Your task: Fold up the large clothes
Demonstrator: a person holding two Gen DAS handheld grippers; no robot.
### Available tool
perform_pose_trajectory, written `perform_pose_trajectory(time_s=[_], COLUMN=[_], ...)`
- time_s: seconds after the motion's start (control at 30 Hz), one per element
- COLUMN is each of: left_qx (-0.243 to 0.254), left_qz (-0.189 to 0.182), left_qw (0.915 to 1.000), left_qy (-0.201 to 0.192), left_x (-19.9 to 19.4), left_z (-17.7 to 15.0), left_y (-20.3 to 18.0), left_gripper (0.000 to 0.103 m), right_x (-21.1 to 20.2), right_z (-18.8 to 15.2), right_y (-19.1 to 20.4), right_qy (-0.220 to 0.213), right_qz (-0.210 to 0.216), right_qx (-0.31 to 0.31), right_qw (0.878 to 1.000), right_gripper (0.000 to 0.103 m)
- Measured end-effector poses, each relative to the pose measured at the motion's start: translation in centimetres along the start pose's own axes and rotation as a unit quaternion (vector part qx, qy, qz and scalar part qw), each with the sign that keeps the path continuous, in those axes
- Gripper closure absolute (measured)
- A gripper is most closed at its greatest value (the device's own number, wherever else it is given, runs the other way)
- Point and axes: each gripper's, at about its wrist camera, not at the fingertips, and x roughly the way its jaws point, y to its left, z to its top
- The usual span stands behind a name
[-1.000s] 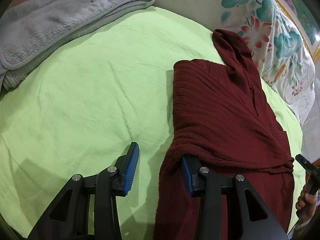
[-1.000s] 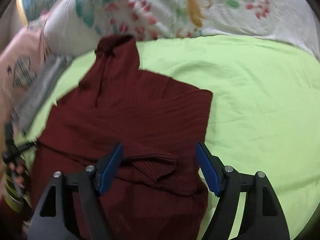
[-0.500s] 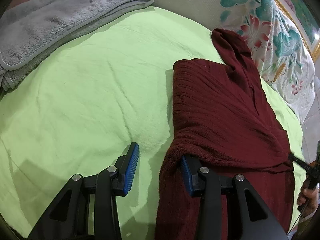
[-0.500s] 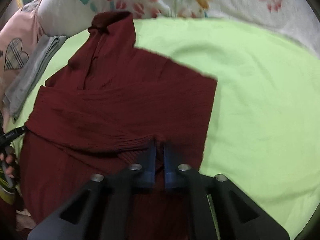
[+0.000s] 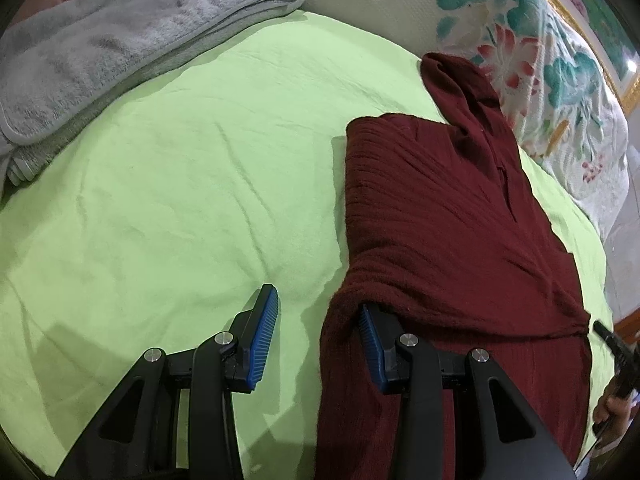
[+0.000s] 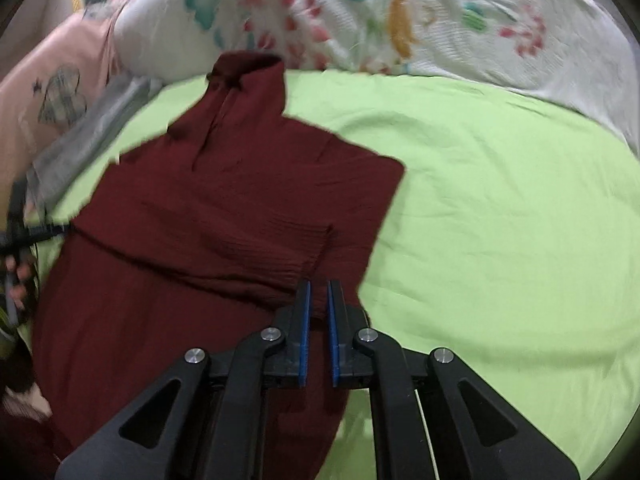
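A dark red knit sweater [image 5: 432,216] lies on a light green bedsheet [image 5: 180,184], collar toward the pillows, with both sleeves folded across its body. My left gripper [image 5: 316,332] is open at the sweater's left edge; its right finger sits under the fabric and its left finger rests on the sheet. In the right wrist view the sweater [image 6: 224,200] fills the left half. My right gripper [image 6: 318,300] is shut on the cuff of the folded sleeve [image 6: 316,264] near the sweater's right edge.
A folded grey towel [image 5: 120,44] lies at the far left of the bed. A floral quilt [image 5: 552,64] and pillows [image 6: 400,16] line the head of the bed. A pink cloth with a plaid heart [image 6: 52,100] lies beside the grey towel [image 6: 88,136].
My right gripper closed on the sleeve cuff and has shifted it toward the sweater's right edge. My left gripper has stayed open in place.
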Motion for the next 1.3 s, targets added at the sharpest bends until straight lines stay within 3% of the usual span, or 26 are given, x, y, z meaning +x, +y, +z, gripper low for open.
perform_pose_trajectory(time_s=[0.13,0.3,0.47,0.53,0.6,0.67,0.73,0.8,1.1,1.17,1.23,1.3], left_qx=[0.012,0.044,0.072,0.084,0.083,0.073,0.065,0.068,0.078,0.075,0.074,0.077], left_qz=[-0.028,-0.064,-0.037,-0.011,-0.024,-0.03,-0.033,-0.024,-0.028,-0.035,-0.037,-0.039], left_qw=[0.9995,0.9966,0.9967,0.9962,0.9962,0.9967,0.9973,0.9974,0.9965,0.9966,0.9965,0.9962], left_qy=[-0.007,-0.029,0.011,0.023,0.017,0.02,0.011,0.004,-0.001,-0.003,-0.006,-0.007], left_x=[-2.4,-3.5,0.4,1.9,1.8,1.2,0.6,0.6,3.8,4.8,6.5,8.1], left_z=[-0.2,1.1,1.5,1.1,0.8,1.1,1.8,3.1,10.6,12.4,14.8,16.9], left_y=[-0.4,-3.7,-5.8,-5.5,-5.0,-4.8,-4.9,-5.7,-10.9,-11.9,-13.3,-14.4], left_gripper=[0.065,0.065,0.065,0.071,0.072,0.074,0.073,0.07,0.06,0.056,0.054,0.052], right_x=[-0.7,3.8,7.3,7.0,5.9,4.4,3.8,3.6,8.9,10.2,11.6,13.1], right_z=[1.6,4.0,3.1,2.5,2.2,2.6,3.6,5.1,13.2,15.0,17.0,19.2], right_y=[0.7,4.5,4.5,2.7,1.3,1.2,1.4,2.1,5.3,5.9,6.1,6.3], right_qy=[-0.024,0.027,0.082,0.076,0.065,0.043,0.031,0.014,0.0,-0.003,-0.009,-0.015], right_qz=[0.026,0.063,0.049,0.047,0.043,0.037,0.044,0.059,0.096,0.101,0.103,0.1], right_qx=[0.023,0.017,0.046,0.08,0.108,0.106,0.102,0.101,0.1,0.097,0.093,0.089], right_qw=[0.999,0.998,0.994,0.993,0.991,0.993,0.993,0.993,0.99,0.99,0.99,0.991], right_gripper=[0.095,0.094,0.094,0.098,0.098,0.092,0.076,0.069,0.068,0.06,0.045,0.045])
